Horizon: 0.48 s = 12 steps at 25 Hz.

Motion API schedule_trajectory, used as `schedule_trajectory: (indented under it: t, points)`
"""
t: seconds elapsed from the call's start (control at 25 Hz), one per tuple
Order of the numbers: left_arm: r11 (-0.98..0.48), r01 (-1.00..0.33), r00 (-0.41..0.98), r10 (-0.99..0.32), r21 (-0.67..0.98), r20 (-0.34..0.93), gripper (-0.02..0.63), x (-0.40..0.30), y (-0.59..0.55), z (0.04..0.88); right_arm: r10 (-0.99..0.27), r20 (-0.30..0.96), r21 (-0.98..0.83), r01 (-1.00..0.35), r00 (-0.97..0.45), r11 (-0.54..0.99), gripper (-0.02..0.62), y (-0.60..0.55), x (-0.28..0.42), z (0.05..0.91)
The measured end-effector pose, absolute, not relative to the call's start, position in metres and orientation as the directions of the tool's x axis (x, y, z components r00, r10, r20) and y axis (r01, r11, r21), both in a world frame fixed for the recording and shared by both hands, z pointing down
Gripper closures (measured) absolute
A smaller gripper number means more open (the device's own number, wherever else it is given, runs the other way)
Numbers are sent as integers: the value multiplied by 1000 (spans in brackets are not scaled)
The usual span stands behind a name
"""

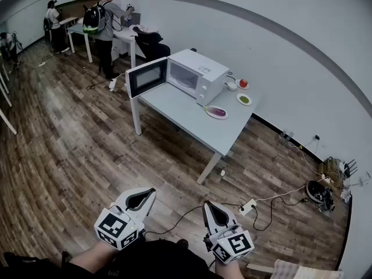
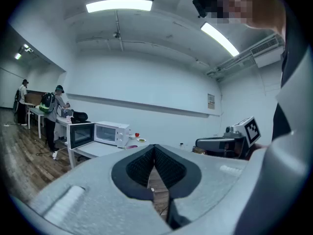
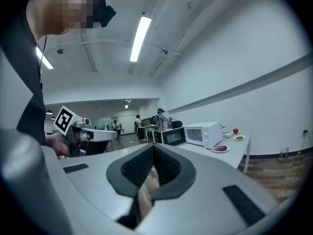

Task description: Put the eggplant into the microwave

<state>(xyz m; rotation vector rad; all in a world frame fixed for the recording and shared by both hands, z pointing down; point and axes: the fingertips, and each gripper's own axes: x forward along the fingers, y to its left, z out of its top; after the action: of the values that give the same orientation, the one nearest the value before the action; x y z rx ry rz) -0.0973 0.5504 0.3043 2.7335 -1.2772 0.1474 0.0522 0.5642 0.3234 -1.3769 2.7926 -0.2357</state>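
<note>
The purple eggplant (image 1: 216,112) lies on a white plate near the front of the grey table (image 1: 174,106), a few steps ahead of me. It also shows small in the left gripper view (image 2: 131,147) and the right gripper view (image 3: 220,149). The white microwave (image 1: 197,73) stands on the table with its door (image 1: 146,77) swung open to the left. My left gripper (image 1: 151,192) and right gripper (image 1: 207,204) hang low over the wooden floor, far short of the table. Both are shut, their pads meeting with nothing between them.
Behind the eggplant sit a red fruit (image 1: 243,83), a white bowl (image 1: 232,86) and a plate of something green (image 1: 244,99). A power strip (image 1: 249,206) and cables trail across the floor on the right. People stand at tables (image 1: 104,25) at the far left.
</note>
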Motion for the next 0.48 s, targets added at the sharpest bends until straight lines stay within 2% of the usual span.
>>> schedule_trajectory:
  t: [0.48]
  points:
    - [-633, -772, 632, -757, 54, 163, 597, -55, 553, 305, -799, 34, -157, -792, -601, 590, 581, 563, 99, 327]
